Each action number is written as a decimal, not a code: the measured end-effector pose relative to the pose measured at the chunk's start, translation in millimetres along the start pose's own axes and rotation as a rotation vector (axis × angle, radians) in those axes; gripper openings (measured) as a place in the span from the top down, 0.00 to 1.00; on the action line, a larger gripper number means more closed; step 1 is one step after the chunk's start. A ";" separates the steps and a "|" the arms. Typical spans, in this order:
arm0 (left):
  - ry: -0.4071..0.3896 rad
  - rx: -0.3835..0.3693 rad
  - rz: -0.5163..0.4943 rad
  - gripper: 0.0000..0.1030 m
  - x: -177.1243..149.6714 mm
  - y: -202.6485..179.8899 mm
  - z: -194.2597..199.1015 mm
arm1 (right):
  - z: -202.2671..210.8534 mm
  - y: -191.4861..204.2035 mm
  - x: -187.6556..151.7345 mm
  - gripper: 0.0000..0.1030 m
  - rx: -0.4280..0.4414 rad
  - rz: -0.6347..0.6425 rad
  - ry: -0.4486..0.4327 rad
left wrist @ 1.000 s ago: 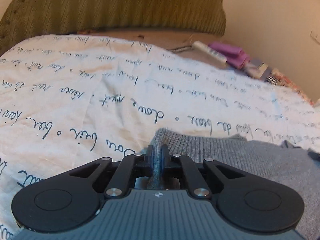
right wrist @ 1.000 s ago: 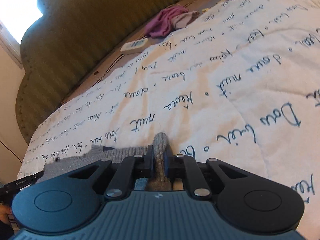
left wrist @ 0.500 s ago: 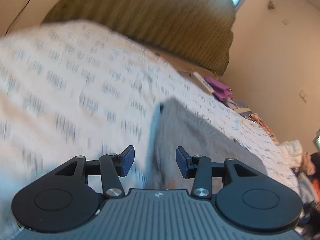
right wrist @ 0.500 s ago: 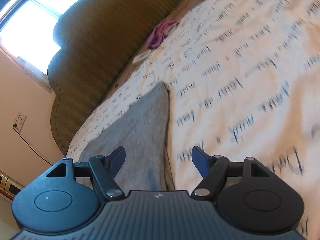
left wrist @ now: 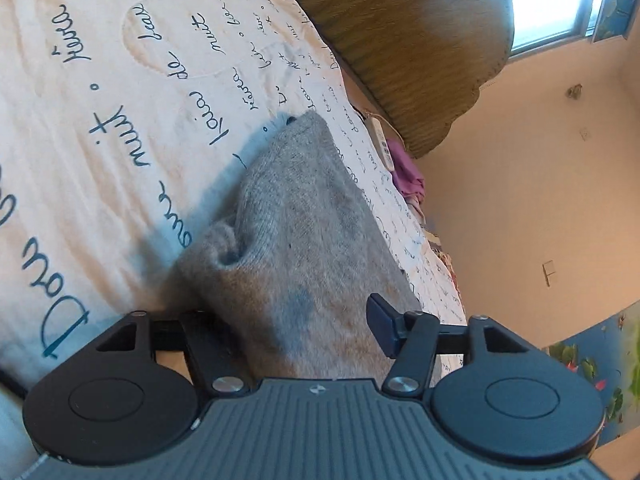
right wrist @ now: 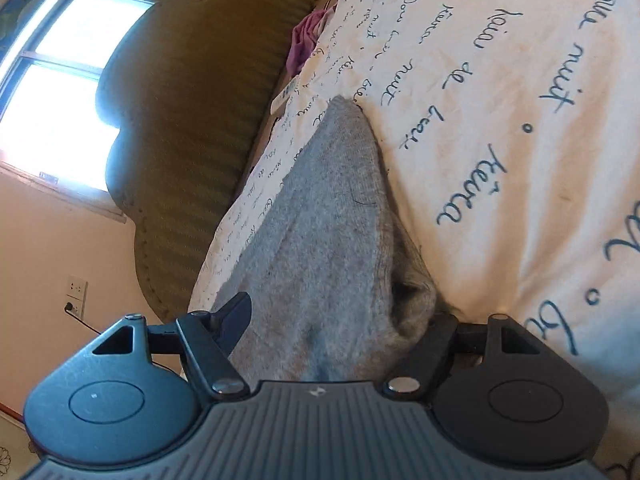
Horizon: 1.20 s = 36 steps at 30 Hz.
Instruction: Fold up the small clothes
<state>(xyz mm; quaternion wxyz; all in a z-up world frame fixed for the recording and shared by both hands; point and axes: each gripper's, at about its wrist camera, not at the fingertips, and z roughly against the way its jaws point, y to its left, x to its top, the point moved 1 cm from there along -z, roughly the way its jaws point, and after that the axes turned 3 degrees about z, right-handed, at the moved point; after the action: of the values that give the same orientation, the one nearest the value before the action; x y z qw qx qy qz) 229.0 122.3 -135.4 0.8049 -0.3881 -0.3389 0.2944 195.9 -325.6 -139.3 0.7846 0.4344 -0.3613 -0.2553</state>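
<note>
One grey garment (left wrist: 304,240), one remote (left wrist: 382,148), two claws (left wrist: 300,328).

Daylight is pouring through a window (right wrist: 48,80) behind an olive ribbed headboard (right wrist: 200,140). A cream bedspread (left wrist: 100,140) printed with blue handwriting is covering the bed. Peach walls (left wrist: 540,180) are enclosing the room, with a socket (right wrist: 76,292) sitting low beside the headboard.
</note>
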 end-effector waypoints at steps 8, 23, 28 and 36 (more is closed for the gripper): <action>0.007 0.046 -0.003 0.95 1.6 8.8 -4.2 | -22.0 -12.2 -7.3 0.95 -0.009 -0.059 0.028; -0.027 -0.145 -0.135 0.97 -4.2 -56.0 91.5 | 52.6 54.0 -2.6 0.95 0.154 0.088 0.019; 0.021 -0.095 -0.114 0.96 -30.3 -28.5 125.3 | 88.3 36.7 -36.8 0.95 0.145 0.046 0.061; 0.083 0.088 -0.085 0.86 -56.5 36.2 143.7 | 123.3 1.2 -92.6 0.92 0.006 -0.015 0.106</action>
<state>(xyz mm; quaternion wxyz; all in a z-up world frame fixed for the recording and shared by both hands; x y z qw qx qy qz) 76.4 160.8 -115.8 0.8464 -0.3494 -0.3082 0.2580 42.4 -320.1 -125.7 0.7994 0.4524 -0.3168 -0.2367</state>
